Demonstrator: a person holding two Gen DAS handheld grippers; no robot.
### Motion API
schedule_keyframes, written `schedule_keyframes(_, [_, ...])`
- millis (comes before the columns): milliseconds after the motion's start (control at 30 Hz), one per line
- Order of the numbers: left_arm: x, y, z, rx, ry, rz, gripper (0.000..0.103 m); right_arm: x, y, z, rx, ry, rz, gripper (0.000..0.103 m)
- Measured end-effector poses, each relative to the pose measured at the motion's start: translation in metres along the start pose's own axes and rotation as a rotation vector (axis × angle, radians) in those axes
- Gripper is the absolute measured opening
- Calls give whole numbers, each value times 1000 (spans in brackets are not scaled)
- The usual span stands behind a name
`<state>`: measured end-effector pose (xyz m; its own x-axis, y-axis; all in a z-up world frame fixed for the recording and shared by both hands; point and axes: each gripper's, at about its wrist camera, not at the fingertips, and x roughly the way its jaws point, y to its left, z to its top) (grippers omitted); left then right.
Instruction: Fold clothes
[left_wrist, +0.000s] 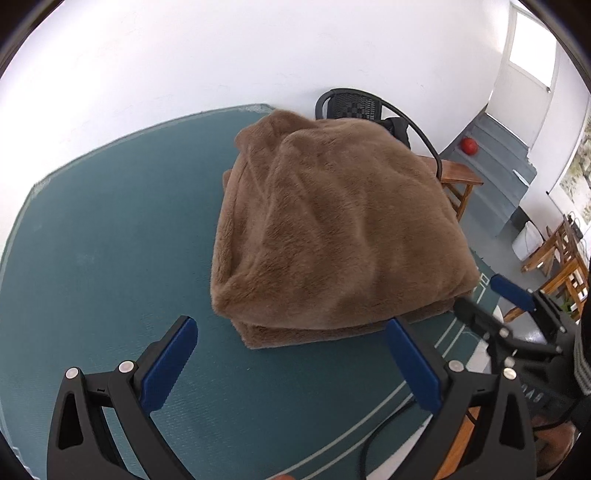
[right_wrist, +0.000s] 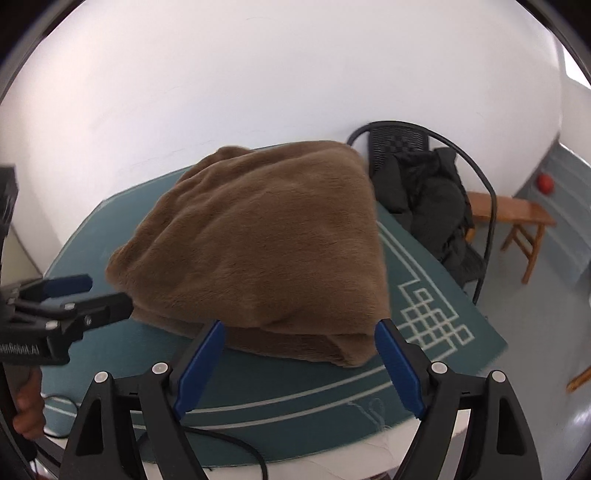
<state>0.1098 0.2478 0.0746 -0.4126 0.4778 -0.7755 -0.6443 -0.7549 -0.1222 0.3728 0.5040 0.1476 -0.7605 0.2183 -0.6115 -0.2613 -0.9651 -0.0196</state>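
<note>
A brown plush garment (left_wrist: 332, 229) lies folded into a thick stack on the teal table cover (left_wrist: 110, 258). In the left wrist view my left gripper (left_wrist: 291, 328) stands open just in front of the stack's near edge, nothing between its blue pads (left_wrist: 166, 365). My right gripper (left_wrist: 484, 295) shows at the stack's right corner, open. In the right wrist view the folded garment (right_wrist: 258, 240) fills the middle, and my right gripper (right_wrist: 299, 328) is open at its near edge, holding nothing. The left gripper (right_wrist: 103, 291) sits open at the stack's left side.
A black mesh chair (right_wrist: 402, 144) with a dark jacket (right_wrist: 432, 199) stands behind the table. A wooden bench (right_wrist: 517, 214) and grey stairs with a red ball (left_wrist: 469, 146) lie to the right. A black cable (right_wrist: 229, 439) hangs over the table's front edge.
</note>
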Motion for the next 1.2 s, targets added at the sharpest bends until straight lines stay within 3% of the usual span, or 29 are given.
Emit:
schedule_keyframes(300, [-23, -27, 19, 48, -68, -25, 102, -25, -27, 11, 76, -51, -91, 86])
schedule_keyframes(400, [-26, -35, 18, 76, -72, -18, 102, -30, -28, 11, 86, -66, -95, 99])
schedule_keyframes(467, [-26, -38, 16, 86, -69, -9, 102, -28, -26, 7, 82, -58, -92, 102])
schedule_keyframes(700, [-34, -44, 12, 101, -90, 60, 102, -22, -15, -2, 42, -24, -96, 102])
schedule_keyframes(1200, [-44, -37, 7, 76, -120, 110, 102, -23, -9, -4, 30, -28, -97, 102])
